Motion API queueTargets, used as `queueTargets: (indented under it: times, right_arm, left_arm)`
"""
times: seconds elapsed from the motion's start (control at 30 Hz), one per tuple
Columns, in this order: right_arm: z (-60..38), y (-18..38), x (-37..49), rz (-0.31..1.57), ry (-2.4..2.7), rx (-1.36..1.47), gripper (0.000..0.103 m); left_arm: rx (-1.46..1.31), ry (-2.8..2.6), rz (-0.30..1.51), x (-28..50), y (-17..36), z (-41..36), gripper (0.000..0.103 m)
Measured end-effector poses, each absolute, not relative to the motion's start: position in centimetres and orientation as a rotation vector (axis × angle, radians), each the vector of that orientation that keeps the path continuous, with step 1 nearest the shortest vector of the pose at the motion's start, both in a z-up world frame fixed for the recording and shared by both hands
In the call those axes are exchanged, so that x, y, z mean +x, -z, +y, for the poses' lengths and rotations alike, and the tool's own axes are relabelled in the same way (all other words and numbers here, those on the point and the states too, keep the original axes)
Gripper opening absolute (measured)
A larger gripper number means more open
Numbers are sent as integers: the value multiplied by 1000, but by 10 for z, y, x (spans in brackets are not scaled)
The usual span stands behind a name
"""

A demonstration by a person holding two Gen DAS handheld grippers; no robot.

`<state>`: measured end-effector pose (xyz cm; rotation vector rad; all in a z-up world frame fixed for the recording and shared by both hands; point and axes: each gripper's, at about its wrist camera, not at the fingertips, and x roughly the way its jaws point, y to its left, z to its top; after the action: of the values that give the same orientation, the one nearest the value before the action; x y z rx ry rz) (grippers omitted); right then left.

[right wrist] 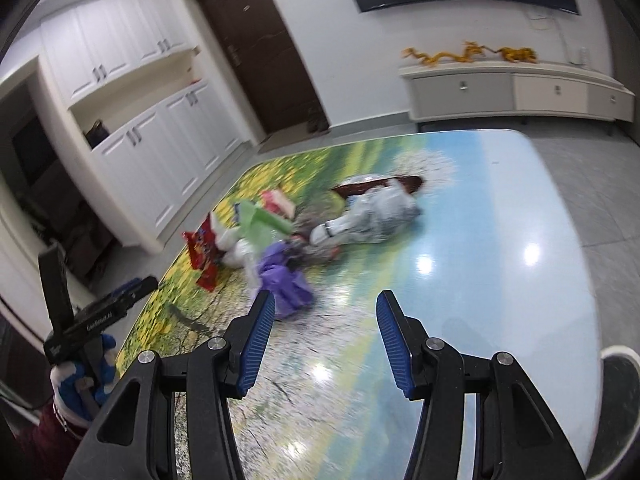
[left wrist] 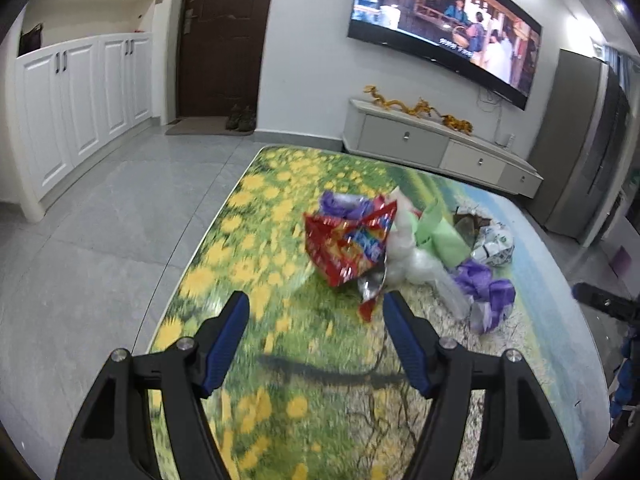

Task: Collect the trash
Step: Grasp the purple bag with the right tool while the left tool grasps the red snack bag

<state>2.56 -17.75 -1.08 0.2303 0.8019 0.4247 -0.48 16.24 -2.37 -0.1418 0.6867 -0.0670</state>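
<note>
A heap of trash lies on the flower-print table [left wrist: 248, 240]. In it are a red snack bag [left wrist: 348, 244], purple wrappers [left wrist: 486, 288], a green paper [left wrist: 440, 236], clear plastic [left wrist: 408, 268] and a crumpled white printed wrapper [left wrist: 494, 246]. My left gripper [left wrist: 316, 306] is open and empty, just short of the red bag. My right gripper [right wrist: 326, 304] is open and empty, close to the purple wrapper [right wrist: 286, 284]. The right wrist view also shows the red bag [right wrist: 202, 252], the green paper [right wrist: 260, 220] and the white wrapper [right wrist: 372, 214].
The table [right wrist: 500, 240] has bare glossy surface to the right of the heap. A TV cabinet [left wrist: 436, 144] stands at the far wall under a wall TV [left wrist: 444, 24]. White cupboards [left wrist: 80, 104] and a brown door [left wrist: 224, 40] are at the left. The left gripper's body [right wrist: 96, 320] shows at the table's left edge.
</note>
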Motion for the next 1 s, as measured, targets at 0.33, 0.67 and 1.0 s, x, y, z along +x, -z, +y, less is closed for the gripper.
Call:
queueTargets:
  times: [0.33, 0.67, 1.0]
  right_arm:
    - [-131, 13, 65, 834, -517, 191, 52]
    - [-103, 43, 99, 908, -563, 184, 52]
    - [-111, 66, 93, 971, -599, 202, 40]
  left_arm:
    - [-24, 245, 683, 62, 9, 146, 68]
    - [-8, 300, 803, 98, 45, 143, 68]
    - [-93, 341, 840, 76, 61, 145, 60]
